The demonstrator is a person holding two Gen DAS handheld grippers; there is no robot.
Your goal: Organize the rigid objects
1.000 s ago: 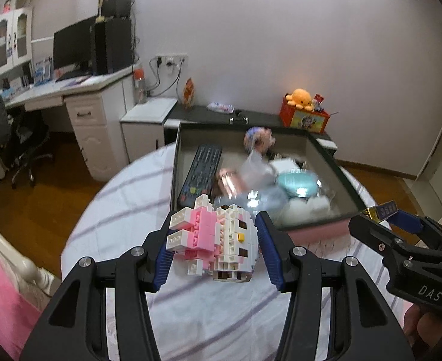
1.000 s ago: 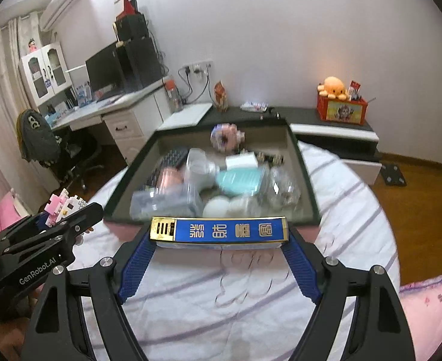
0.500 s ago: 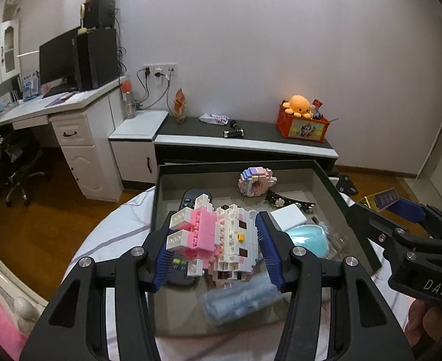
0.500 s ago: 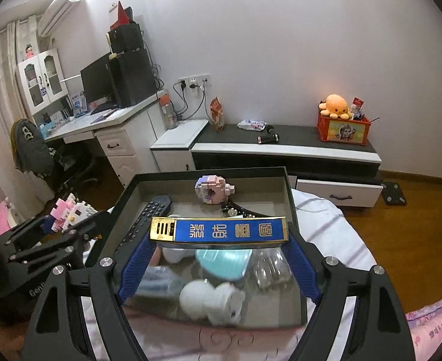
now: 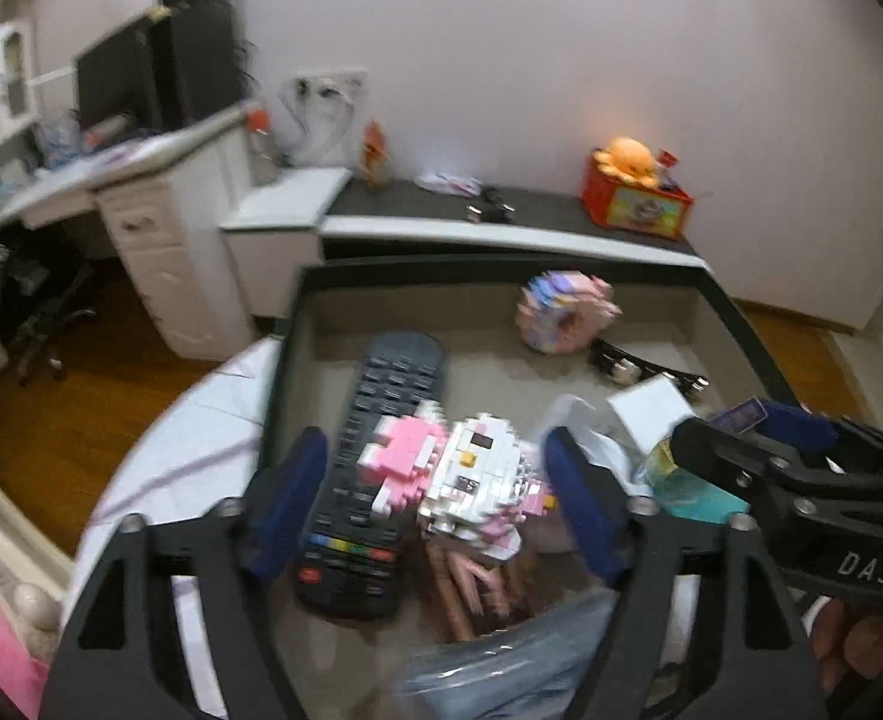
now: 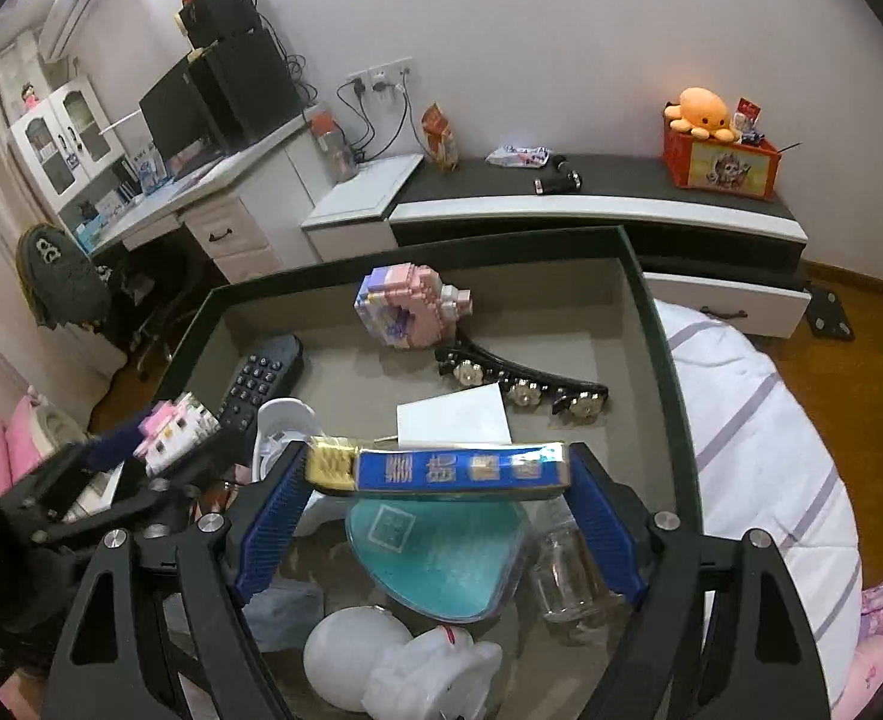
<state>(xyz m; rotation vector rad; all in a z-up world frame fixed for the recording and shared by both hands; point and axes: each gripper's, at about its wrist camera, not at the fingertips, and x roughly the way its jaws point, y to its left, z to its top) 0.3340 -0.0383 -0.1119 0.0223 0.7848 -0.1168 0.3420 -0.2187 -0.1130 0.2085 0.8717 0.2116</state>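
Two studded brick figures [image 5: 459, 474], boxy tray [image 5: 735, 324]

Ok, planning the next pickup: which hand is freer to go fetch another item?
Left, probably: the left gripper has its jaws opening, pads clear of the brick toy above the box. The right gripper, also opening, has the blue pack between its pads.

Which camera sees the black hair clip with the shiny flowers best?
The right wrist view: the black hair clip with shiny flowers lies whole and sharp in the dark box. The left wrist view shows only a blurred part of it, behind the white card.
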